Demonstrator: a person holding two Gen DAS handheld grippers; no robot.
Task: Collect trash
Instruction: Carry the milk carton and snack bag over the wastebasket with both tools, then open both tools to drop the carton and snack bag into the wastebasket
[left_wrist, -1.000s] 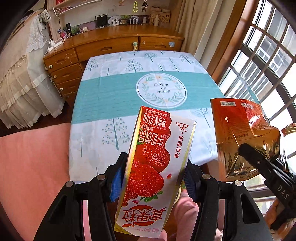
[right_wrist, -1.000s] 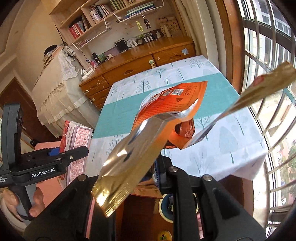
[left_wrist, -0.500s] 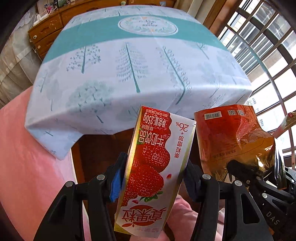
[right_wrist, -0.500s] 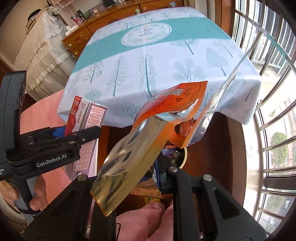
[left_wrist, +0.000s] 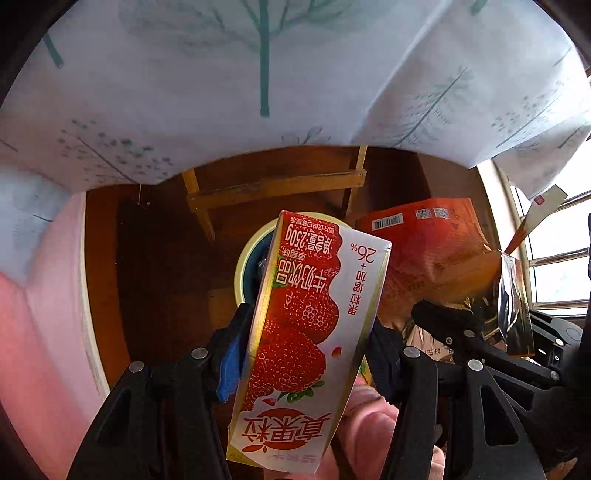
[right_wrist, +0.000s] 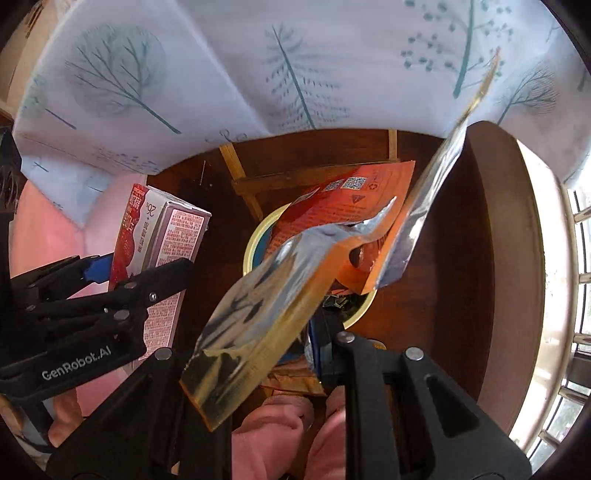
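Milk carton (left_wrist: 303, 295) with red strawberries, stuck between the blue pads of the left gripper (left_wrist: 306, 347). Squeezed on its two narrow sides, about half way open. Tilted a bit, top end away from the camera. Seen from the right wrist too: same carton (right_wrist: 162, 251) in the left gripper (right_wrist: 140, 269), off to the left side, up in the air.

Orange snack bag (right_wrist: 351, 199) pinched in the right gripper (right_wrist: 288, 332), almost closed around the thin foil. Torn open, silver on the inside. Shiny gold wrapper (right_wrist: 266, 306) in front of it, maybe part of the same bag, hard to tell from this close. Long silver strip (right_wrist: 436, 184) sticking up beside them, toward the cloth. From the left wrist, the orange snack bag (left_wrist: 424, 251) just beside the carton, with the black right gripper (left_wrist: 443, 325) under it.

Round bin (right_wrist: 255, 243) with a pale yellow rim down on the brown wooden floor (left_wrist: 159, 258). Right under both the bag and the carton, partly hidden by them. Dark inside, with some crumpled bits (right_wrist: 340, 301) already there. Same bin (left_wrist: 243, 266) peeking out behind the carton in the left view.

White tablecloth (left_wrist: 258, 92) with blue-green trees hanging over the edge of the worktop, above the bin. Wooden frame (left_wrist: 277, 184) under it. Pink sleeve (right_wrist: 277, 424) low down between the black arms. Bright window (left_wrist: 554, 273) at the right.
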